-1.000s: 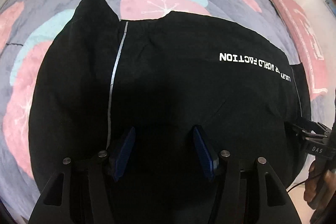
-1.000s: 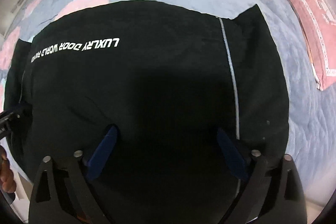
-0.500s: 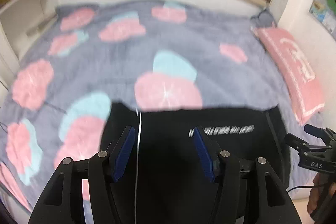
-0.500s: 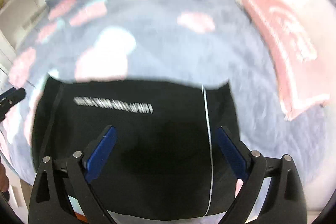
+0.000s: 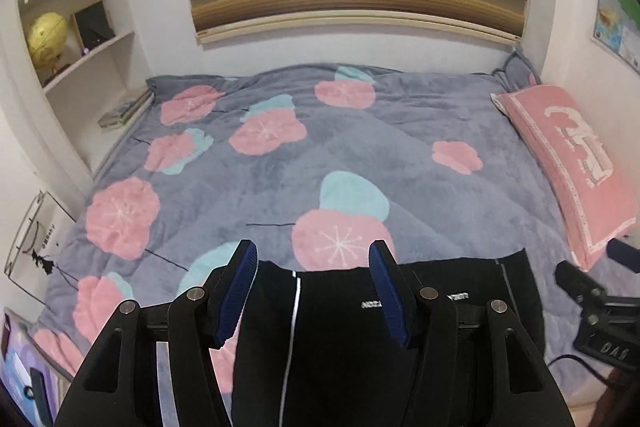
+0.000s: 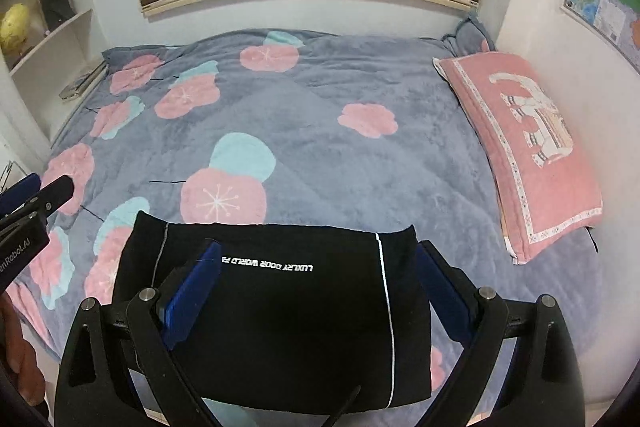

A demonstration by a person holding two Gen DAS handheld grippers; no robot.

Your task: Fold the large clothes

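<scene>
Left gripper [image 5: 312, 291]: jaws apart, nothing between the blue pads [image 5: 239, 291], held clear above the bed [image 5: 400, 155]. Right gripper [image 6: 320, 291]: jaws wide apart, likewise empty.

Below both: black garment [image 6: 288, 315], folded to a compact rectangle, lying flat at the near edge of the bed, roughly mid-width. White lettering [image 6: 268, 263] and 2 thin pale stripes face up. Edges look square, no loose sleeve or leg visible.

Beyond: pink pillow [image 6: 520, 147] along the right edge, well apart from the garment. Shelves [image 5: 72, 27] off the left edge.

Judgement: fold appears complete or nearly so for this item; left, at most, 1 tidy-up press or removal to a pile.
</scene>
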